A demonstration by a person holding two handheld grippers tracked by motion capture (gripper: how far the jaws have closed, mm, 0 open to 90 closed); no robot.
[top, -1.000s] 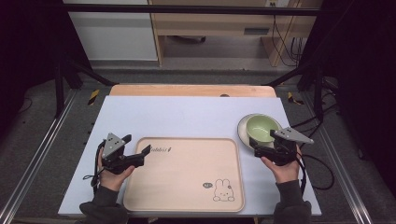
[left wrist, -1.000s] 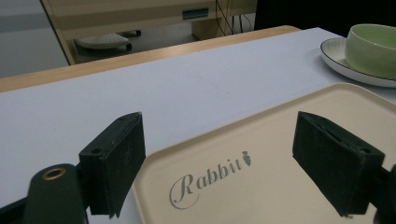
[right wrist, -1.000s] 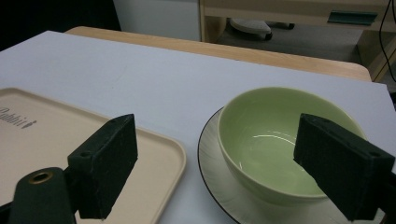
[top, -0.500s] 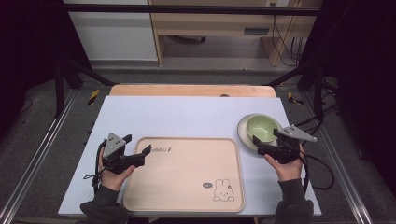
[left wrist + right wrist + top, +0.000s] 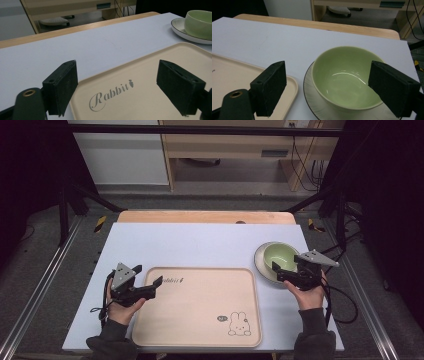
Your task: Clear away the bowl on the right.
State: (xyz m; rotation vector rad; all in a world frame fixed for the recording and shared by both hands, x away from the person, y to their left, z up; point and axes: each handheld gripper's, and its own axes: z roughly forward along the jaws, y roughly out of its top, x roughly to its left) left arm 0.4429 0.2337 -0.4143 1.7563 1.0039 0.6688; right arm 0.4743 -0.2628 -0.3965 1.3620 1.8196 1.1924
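Observation:
A beige tray [image 5: 200,305] with a rabbit drawing and the word "Rabbit" [image 5: 110,96] lies at the front middle of the table. A green bowl [image 5: 278,255] stands on a white saucer [image 5: 262,268] just right of the tray; the bowl [image 5: 347,77] is empty. My left gripper [image 5: 156,285] is open over the tray's near-left corner [image 5: 82,100]. At the saucer's near-right side my right gripper [image 5: 276,272] is open, its jaws spread either side of the bowl's near rim, with the right jaw overlapping the rim in the right gripper view.
The pale blue mat [image 5: 200,245] covers a wooden table [image 5: 205,216] whose far edge shows bare. Metal frame rails [image 5: 45,280] run along both sides. Wooden furniture [image 5: 240,145] and cables stand beyond the table.
My right gripper has moved a little forward and left toward the bowl. The left gripper has stayed in place.

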